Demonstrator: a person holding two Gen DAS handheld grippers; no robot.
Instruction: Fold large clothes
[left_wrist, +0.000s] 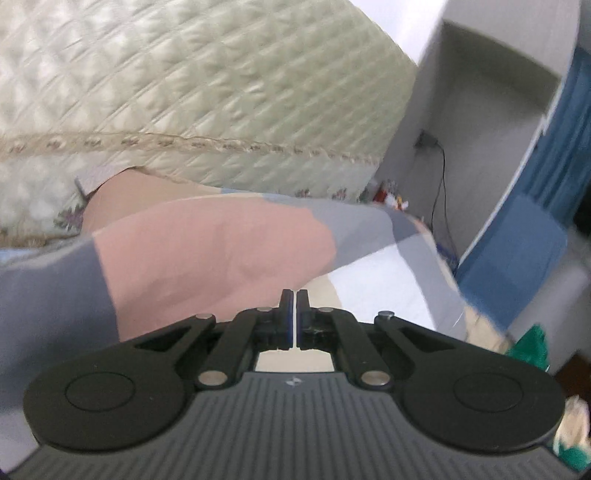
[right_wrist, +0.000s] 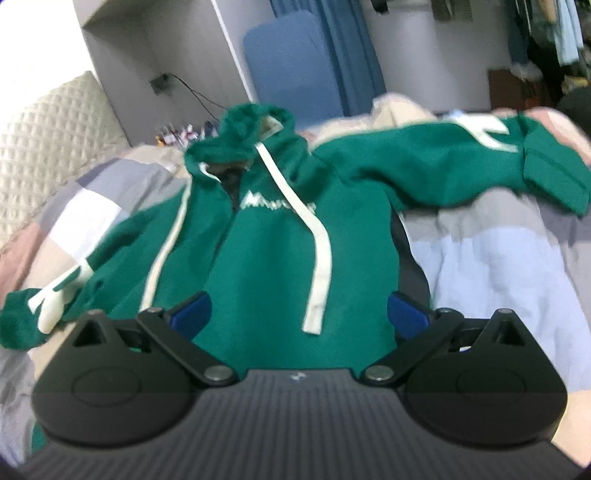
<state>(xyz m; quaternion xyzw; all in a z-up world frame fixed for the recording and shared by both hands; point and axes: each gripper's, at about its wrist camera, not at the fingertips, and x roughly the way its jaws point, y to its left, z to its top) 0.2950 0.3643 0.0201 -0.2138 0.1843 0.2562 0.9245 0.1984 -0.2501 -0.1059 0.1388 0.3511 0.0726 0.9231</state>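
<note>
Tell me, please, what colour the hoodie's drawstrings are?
The drawstrings are white against the green hoodie, clearest in the right wrist view.

Left tongs, right tongs: black linkage arms, silver pivot screws, ribbed grey housing, blue pads.

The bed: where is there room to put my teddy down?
Bare quilt lies right of the hoodie, below its spread sleeve. Another bare patch sits beside the headboard, above the other sleeve. The middle is crowded.
</note>
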